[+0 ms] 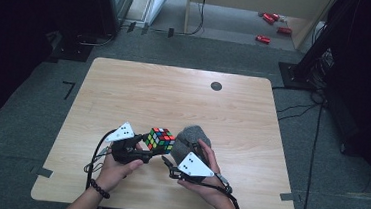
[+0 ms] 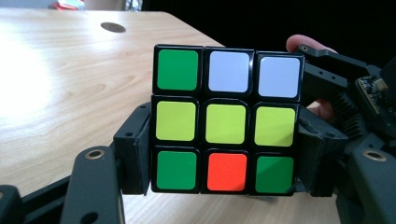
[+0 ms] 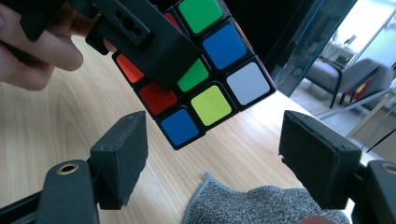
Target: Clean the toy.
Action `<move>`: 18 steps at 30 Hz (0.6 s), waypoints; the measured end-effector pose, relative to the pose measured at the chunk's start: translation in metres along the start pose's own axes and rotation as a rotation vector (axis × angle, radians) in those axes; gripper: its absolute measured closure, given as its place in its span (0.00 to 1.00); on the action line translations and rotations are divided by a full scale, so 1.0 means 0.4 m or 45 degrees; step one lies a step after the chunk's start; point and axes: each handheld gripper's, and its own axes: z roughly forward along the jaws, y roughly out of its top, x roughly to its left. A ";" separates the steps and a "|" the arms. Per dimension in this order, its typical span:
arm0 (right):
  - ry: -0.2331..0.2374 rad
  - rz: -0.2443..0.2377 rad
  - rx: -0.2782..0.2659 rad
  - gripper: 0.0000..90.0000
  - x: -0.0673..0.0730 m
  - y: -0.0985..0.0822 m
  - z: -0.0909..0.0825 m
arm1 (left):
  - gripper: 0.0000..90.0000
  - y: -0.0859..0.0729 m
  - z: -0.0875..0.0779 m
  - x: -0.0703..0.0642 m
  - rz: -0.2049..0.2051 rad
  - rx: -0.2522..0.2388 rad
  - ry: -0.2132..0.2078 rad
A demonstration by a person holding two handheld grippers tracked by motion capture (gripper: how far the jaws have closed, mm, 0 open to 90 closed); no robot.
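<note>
Gripping unlabelled cube (image 2: 225, 125), left tongs (image 2: 224, 158).

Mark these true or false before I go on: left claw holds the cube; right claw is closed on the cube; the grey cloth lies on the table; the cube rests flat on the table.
1. The left claw holds the cube: true.
2. The right claw is closed on the cube: false, its jaws stand open with the cube beyond them.
3. The grey cloth lies on the table: true.
4. The cube rests flat on the table: false, it is held up off the wood.

Red cans (image 1: 271, 27) lie on the floor (image 1: 228, 50).
</note>
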 end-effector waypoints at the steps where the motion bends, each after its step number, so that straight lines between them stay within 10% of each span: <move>1: -0.003 -0.017 -0.006 0.27 0.001 -0.001 0.001 | 0.38 0.001 0.000 0.001 -0.013 0.007 -0.008; 18: -0.011 -0.229 -0.029 0.33 0.028 -0.012 0.011 | 0.38 0.007 0.020 0.013 -0.087 0.171 -0.116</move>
